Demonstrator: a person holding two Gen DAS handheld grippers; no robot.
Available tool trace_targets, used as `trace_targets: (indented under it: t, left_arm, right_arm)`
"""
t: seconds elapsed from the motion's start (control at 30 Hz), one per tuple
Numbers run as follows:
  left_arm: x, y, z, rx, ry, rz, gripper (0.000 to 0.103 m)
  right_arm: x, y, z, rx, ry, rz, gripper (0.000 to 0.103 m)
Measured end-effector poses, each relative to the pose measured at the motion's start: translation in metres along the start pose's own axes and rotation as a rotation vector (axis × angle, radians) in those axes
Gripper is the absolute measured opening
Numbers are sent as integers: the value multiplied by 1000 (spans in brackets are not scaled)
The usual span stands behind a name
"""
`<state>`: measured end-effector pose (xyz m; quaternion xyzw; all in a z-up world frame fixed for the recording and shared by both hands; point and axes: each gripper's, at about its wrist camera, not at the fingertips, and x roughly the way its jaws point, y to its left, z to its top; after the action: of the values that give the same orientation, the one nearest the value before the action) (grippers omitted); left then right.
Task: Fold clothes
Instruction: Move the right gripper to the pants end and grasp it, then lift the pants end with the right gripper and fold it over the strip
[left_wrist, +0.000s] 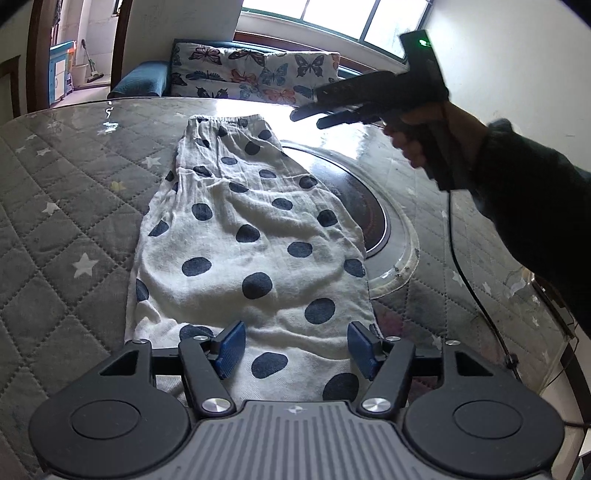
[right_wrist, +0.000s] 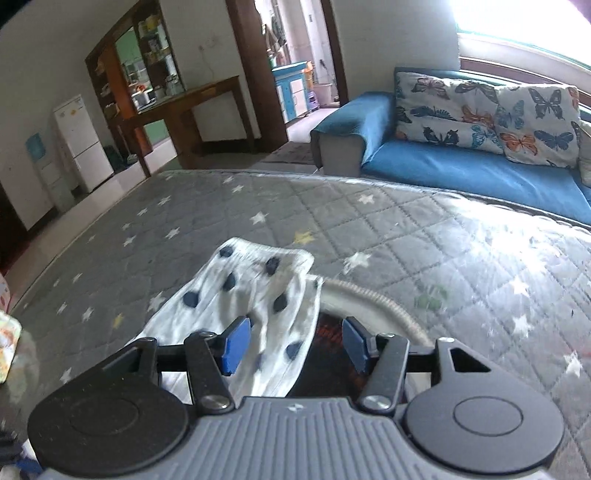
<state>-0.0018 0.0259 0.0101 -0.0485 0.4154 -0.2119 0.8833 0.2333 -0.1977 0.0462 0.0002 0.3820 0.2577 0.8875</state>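
Note:
A white garment with dark blue polka dots lies spread lengthwise on the grey quilted star-print table cover. Its gathered waistband is at the far end. My left gripper hovers open over the near hem, and its blue pads straddle the cloth without pressing it. A hand holds my right gripper above the far right of the garment, fingers pointing left. In the right wrist view, my right gripper stands open above the garment's far end, with nothing pinched between its pads.
A round dark hotplate with a pale rim is set into the table, partly under the garment's right edge. A black cable trails on the right. Beyond the table stand a blue sofa with butterfly cushions, a wooden desk and a white fridge.

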Motion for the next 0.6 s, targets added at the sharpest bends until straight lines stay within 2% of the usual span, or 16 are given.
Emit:
trace_targets:
  t: [0.23,0.6]
  left_arm:
    - [2,1,0,-15,3,-4,68]
    - [3,2,1,-25,7,-11,69]
  right_arm:
    - [38,-22,14,110,-4,65,57]
    - [79,-25,13,146,-3,85,57]
